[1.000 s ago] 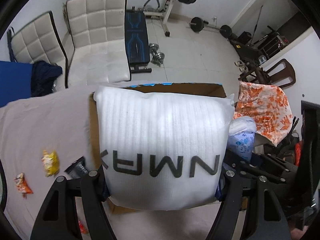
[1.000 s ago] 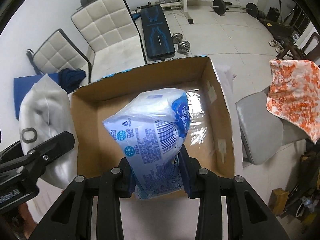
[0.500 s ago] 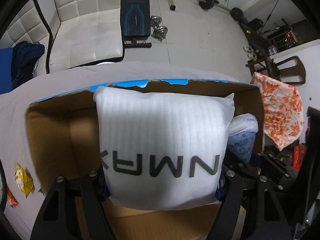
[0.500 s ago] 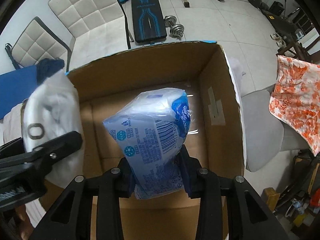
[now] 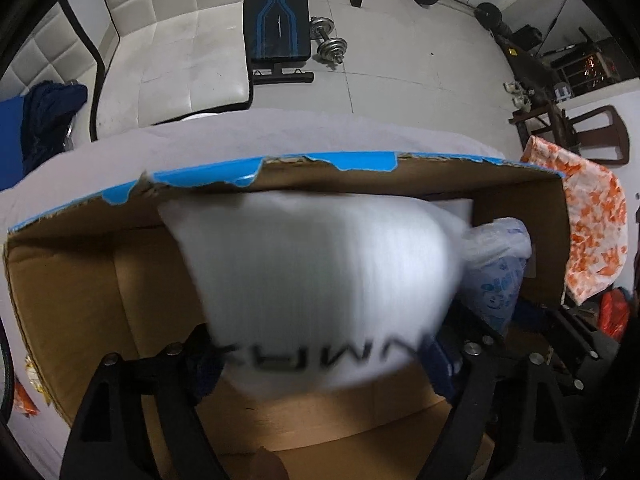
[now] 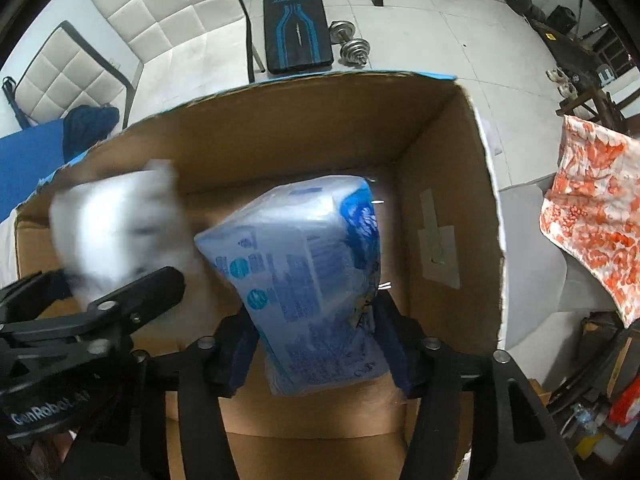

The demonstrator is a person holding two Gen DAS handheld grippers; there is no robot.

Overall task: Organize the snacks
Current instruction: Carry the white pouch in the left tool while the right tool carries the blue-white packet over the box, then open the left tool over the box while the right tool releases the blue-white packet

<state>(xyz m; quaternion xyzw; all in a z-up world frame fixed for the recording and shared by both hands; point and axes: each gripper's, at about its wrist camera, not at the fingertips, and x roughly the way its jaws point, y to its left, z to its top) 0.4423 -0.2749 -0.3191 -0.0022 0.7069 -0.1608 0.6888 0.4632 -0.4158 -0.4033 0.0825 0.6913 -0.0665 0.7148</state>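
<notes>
An open cardboard box (image 5: 80, 300) with a torn blue rim fills both views. A white puffy bag (image 5: 316, 288) with black letters is blurred and sits between the spread fingers of my left gripper (image 5: 320, 364), inside the box. The same white bag (image 6: 120, 228) shows at left in the right wrist view, above the left gripper (image 6: 120, 304). My right gripper (image 6: 316, 348) is shut on a blue and white plastic pack (image 6: 308, 272), held over the box floor (image 6: 312, 452). That blue pack (image 5: 496, 276) appears right of the white bag.
The box stands on a pale cloth-covered table (image 5: 240, 136). Small orange and yellow snack packets (image 5: 24, 396) lie left of the box. White padded chairs (image 5: 172, 44), a weight bench (image 5: 276, 20), dumbbells (image 5: 330, 44) and an orange patterned cloth (image 5: 596, 224) lie beyond.
Both grippers have pushed down into the box. The left fingers have spread apart and the white bag is blurred, slipping forward from them. The right gripper still holds the blue pack.
</notes>
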